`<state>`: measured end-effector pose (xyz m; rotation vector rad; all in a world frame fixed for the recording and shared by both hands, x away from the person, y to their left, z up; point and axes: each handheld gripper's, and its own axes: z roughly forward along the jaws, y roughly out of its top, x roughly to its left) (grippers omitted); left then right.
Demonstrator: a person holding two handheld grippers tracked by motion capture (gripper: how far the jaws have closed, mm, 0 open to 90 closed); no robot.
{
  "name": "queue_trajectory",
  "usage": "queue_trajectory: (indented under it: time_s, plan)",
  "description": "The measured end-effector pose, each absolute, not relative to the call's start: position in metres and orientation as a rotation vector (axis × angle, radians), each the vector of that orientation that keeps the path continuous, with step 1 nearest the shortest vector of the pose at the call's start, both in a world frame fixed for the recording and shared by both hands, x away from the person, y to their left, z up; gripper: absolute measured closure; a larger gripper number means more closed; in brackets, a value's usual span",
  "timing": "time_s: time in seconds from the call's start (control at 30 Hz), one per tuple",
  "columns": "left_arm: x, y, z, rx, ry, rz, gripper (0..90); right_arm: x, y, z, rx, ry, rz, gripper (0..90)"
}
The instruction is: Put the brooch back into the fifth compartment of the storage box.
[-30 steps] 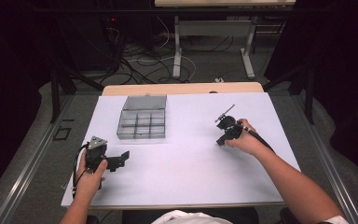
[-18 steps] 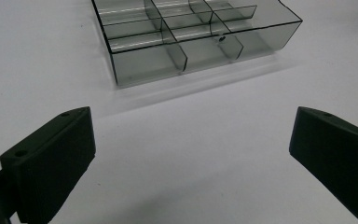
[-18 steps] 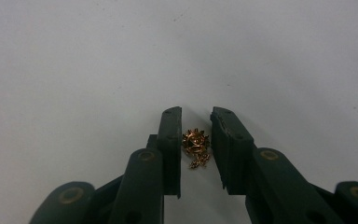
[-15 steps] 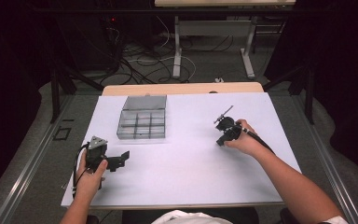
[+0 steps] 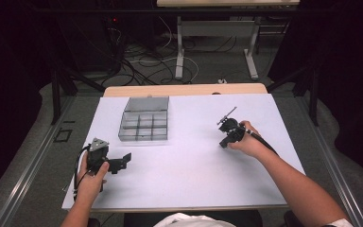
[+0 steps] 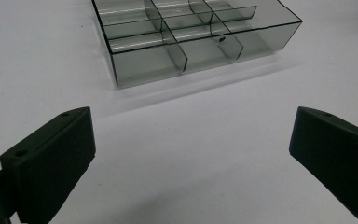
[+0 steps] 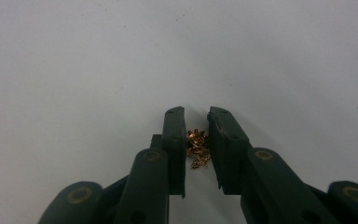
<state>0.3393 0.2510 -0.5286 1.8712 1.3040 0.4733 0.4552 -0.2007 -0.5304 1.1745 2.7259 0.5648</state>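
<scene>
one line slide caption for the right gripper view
Right gripper pinching a small gold-coloured trinket above the white table.

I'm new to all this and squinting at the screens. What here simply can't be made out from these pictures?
- The small gold thing between the right gripper jaws, right gripper view: too tiny to identify; the jaws cover its sides.
- The clear divided box, high view: too small to see contents. In the left gripper view its far end is cut off by the top edge.
- The left gripper: its jaws are cut off by the bottom and right edges.
</scene>
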Motion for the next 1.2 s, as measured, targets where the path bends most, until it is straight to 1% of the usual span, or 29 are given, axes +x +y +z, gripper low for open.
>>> queue_trajectory:
  time_s: [0.23, 0.33, 0.37, 0.57, 0.63, 0.7, 0.8, 0.83, 0.9, 1.1, 1.13, 1.2]
  plan:
    - [0.339, 0.251, -0.529, 1.871, 1.304, 0.473, 0.5, 0.455, -0.2, -0.53, 1.177, 2.713, 0.556, 77.0]
    - [0.339, 0.251, -0.529, 1.871, 1.304, 0.473, 0.5, 0.455, -0.199, -0.532, 1.19, 2.709, 0.608, 77.0]
    - [0.339, 0.251, -0.528, 1.874, 1.306, 0.472, 0.5, 0.456, -0.198, -0.532, 1.148, 2.71, 0.624, 77.0]
    - [0.339, 0.251, -0.529, 1.87, 1.303, 0.472, 0.5, 0.456, -0.193, -0.526, 1.156, 2.722, 0.573, 77.0]
    - [0.339, 0.251, -0.529, 1.87, 1.303, 0.471, 0.5, 0.457, -0.191, -0.527, 1.137, 2.71, 0.65, 77.1]
    - [0.339, 0.251, -0.529, 1.87, 1.303, 0.47, 0.5, 0.457, -0.19, -0.523, 1.141, 2.727, 0.614, 77.1]
    - [0.339, 0.251, -0.529, 1.874, 1.305, 0.47, 0.5, 0.457, -0.186, -0.525, 1.163, 2.671, 0.706, 77.1]
    - [0.339, 0.251, -0.529, 1.874, 1.305, 0.47, 0.4, 0.459, -0.185, -0.524, 1.126, 2.671, 0.722, 77.1]
    - [0.339, 0.251, -0.529, 1.873, 1.305, 0.469, 0.5, 0.458, -0.181, -0.517, 1.165, 2.696, 0.641, 77.1]
    - [0.339, 0.251, -0.529, 1.869, 1.303, 0.47, 0.5, 0.461, -0.174, -0.515, 1.123, 2.674, 0.725, 77.1]
    - [0.34, 0.251, -0.529, 1.868, 1.303, 0.47, 0.5, 0.461, -0.174, -0.509, 1.127, 2.708, 0.643, 77.1]
    - [0.339, 0.251, -0.529, 1.869, 1.304, 0.469, 0.5, 0.462, -0.171, -0.508, 1.117, 2.701, 0.658, 77.1]
